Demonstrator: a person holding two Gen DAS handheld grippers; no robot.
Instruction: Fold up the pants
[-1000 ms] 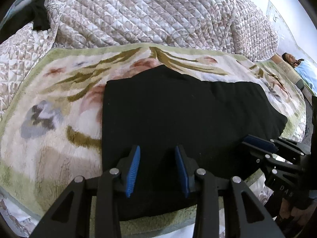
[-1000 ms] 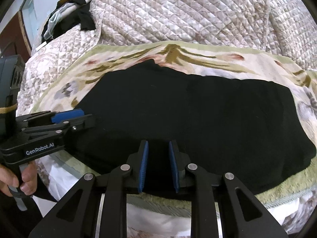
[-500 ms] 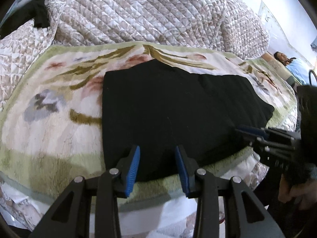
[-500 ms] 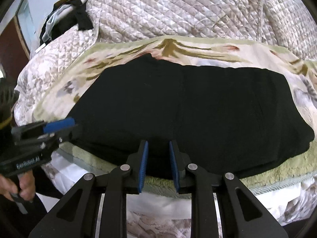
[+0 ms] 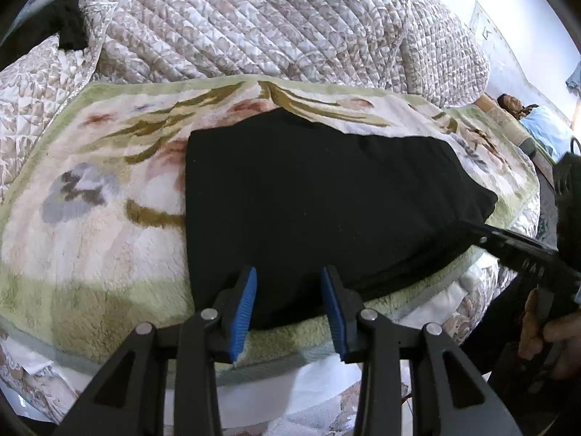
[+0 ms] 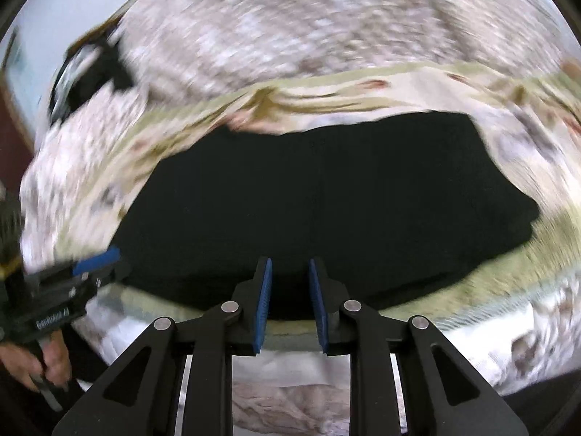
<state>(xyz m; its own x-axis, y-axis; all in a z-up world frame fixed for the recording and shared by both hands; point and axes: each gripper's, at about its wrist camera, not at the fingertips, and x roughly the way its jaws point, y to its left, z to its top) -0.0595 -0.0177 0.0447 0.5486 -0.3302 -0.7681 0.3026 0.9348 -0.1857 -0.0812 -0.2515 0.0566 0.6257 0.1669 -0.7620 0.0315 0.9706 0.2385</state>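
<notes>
Black pants (image 5: 308,196), seemingly folded flat

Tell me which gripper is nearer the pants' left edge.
Left. The left gripper hovers off the near hem of the pants, close to their left edge; the right gripper sits off the near hem further right.

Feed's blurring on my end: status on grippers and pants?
Left gripper and right gripper: fingers apart, holding nothing. Black pants lie folded flat on floral blanket. Nothing in the way.
</notes>
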